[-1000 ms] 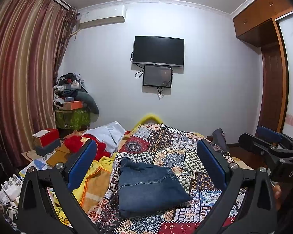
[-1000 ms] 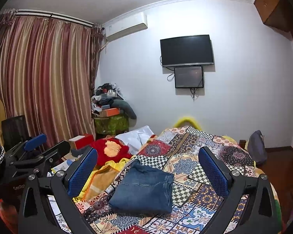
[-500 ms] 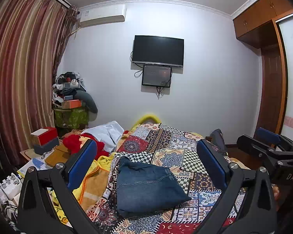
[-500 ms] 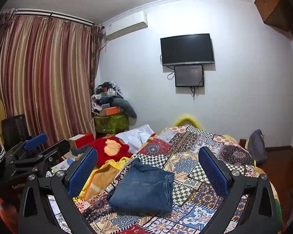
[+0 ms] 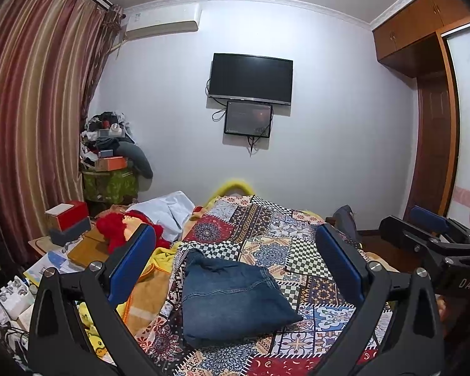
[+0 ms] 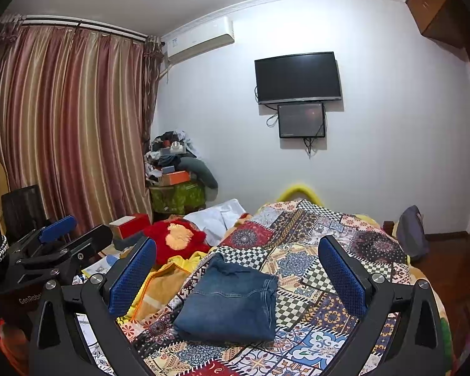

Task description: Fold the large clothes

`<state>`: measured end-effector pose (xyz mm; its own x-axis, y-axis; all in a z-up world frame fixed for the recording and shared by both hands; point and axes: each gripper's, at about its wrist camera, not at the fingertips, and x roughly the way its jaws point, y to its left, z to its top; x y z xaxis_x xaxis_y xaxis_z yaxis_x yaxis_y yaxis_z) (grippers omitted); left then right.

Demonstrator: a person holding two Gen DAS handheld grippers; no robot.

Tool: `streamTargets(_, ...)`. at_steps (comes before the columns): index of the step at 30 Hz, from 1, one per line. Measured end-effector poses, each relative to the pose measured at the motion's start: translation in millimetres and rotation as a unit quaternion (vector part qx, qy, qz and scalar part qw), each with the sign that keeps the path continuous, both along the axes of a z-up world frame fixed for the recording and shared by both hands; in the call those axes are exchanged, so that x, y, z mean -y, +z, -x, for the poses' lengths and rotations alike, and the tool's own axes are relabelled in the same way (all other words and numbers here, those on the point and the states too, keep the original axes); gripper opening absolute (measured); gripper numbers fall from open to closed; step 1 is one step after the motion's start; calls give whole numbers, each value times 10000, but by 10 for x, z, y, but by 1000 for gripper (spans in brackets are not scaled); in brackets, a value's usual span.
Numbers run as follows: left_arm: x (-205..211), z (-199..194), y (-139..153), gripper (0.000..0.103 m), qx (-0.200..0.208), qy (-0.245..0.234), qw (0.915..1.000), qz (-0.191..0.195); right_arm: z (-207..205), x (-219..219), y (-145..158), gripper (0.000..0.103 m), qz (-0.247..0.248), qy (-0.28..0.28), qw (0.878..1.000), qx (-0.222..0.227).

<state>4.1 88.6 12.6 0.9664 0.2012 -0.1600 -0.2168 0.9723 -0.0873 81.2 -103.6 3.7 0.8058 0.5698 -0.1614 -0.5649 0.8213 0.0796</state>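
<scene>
A pair of blue jeans (image 5: 232,297) lies folded into a compact stack on the patchwork bedspread (image 5: 297,250); the right wrist view shows the same jeans (image 6: 232,300) on the bedspread (image 6: 322,260). My left gripper (image 5: 235,269) is raised above and short of the jeans, open, with nothing between its blue pads. My right gripper (image 6: 238,275) hangs the same way, open and empty. Each gripper appears in the other's view: the right gripper (image 5: 429,235) at the right edge, the left gripper (image 6: 56,241) at the left edge.
A red plush garment (image 6: 175,238), a yellow-orange blanket (image 6: 159,285) and a white cloth (image 6: 216,219) lie left of the jeans. A cluttered side table with a red box (image 5: 67,216) stands by the striped curtain (image 6: 62,125). A TV (image 5: 250,78) hangs on the far wall.
Both views have shifted slightly, the left one tilting up a little. The jeans lie still and both grippers stay open.
</scene>
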Motion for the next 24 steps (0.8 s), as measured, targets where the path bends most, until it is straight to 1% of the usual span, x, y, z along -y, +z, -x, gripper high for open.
streamTargets(7,2,-13,-5,103,-21,-36,10000,10,-34,30,-19,103,-40,-67,10000,-32)
streamTargets(24,87,-53,-4,103,-98,-157,9997,-182,-64,82,-16,103,-112,-180,9997,-123)
